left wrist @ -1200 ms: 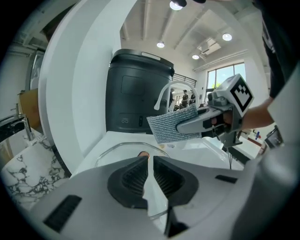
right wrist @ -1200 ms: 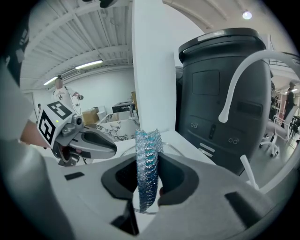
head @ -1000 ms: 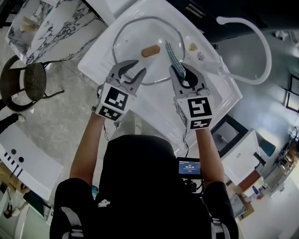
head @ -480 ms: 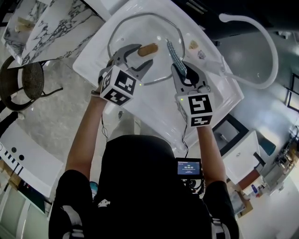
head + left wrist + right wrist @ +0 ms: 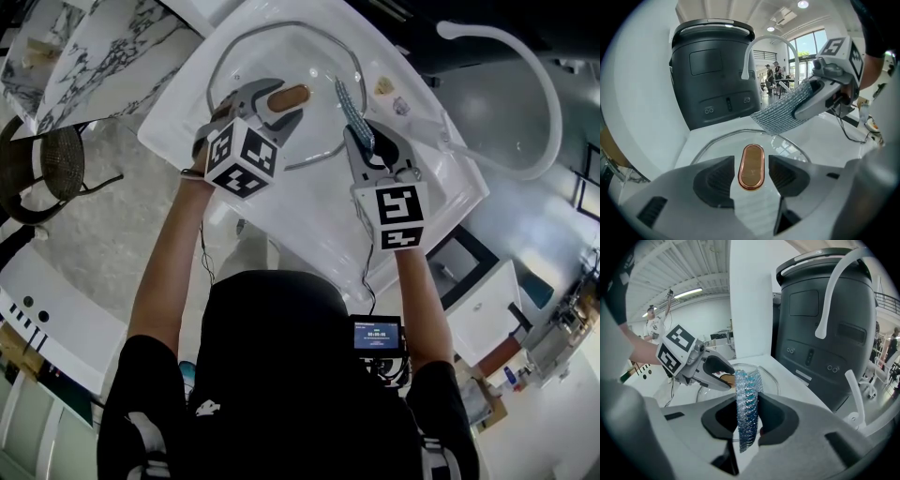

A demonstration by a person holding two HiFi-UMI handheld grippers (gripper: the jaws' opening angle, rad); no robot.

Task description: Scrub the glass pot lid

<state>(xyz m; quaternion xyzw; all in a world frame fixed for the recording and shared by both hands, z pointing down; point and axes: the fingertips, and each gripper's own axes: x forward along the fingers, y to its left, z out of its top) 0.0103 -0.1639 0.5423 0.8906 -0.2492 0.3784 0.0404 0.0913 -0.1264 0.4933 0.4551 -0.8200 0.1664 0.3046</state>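
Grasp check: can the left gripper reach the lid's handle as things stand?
Probably yes. The jaws of the left gripper have just been opening and straddle the copper handle without touching; the scrubbing cloth in the right gripper hangs beyond it.

No legible text; digits on chest screen [image 5: 378, 336] too small

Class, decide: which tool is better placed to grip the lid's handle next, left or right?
The left tool. Its jaws, just opening wide, stand either side of the handle on the lid, not yet pressing it. The right tool is shut on the scrubbing cloth.
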